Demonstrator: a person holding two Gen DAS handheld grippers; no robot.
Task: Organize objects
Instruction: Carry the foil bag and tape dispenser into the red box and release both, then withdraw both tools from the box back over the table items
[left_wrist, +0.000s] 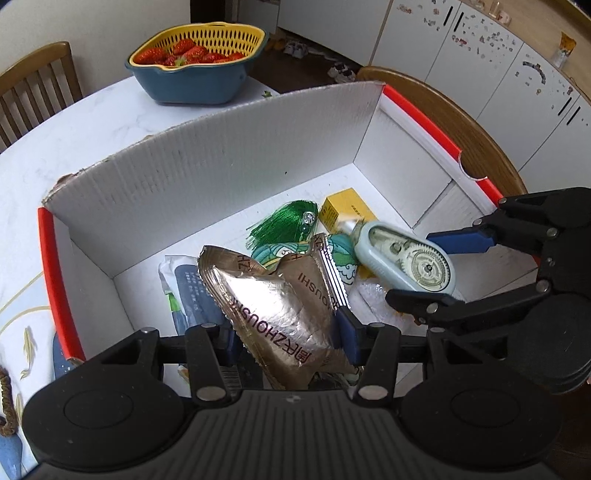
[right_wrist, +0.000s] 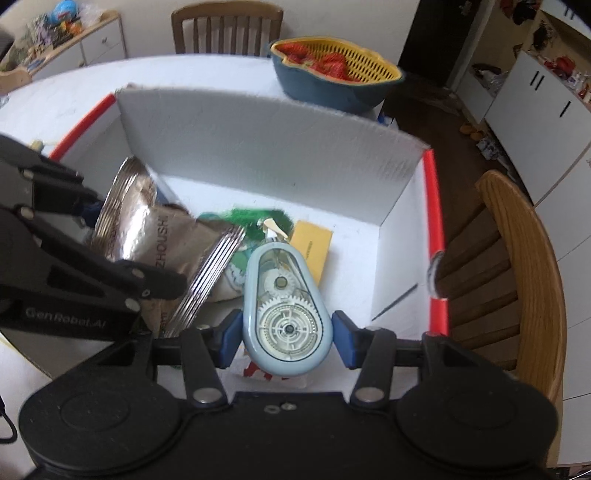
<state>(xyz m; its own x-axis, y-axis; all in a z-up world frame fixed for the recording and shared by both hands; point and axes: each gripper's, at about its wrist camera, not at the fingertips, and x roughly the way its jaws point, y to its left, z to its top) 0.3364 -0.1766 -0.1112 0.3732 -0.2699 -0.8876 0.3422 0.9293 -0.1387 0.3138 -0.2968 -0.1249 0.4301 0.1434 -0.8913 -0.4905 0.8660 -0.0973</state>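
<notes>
**Both tongs loaded above the open box**

Your left tongs are clenched on a foil packet, which hangs over the near left part of the white cardboard box. Your right tongs grip a pale blue correction tape dispenser by its sides, just beside the packet. Beneath them on the box floor lie a green tassel and a yellow carton. A bowl of strawberries stands on the desk behind the box.
</notes>
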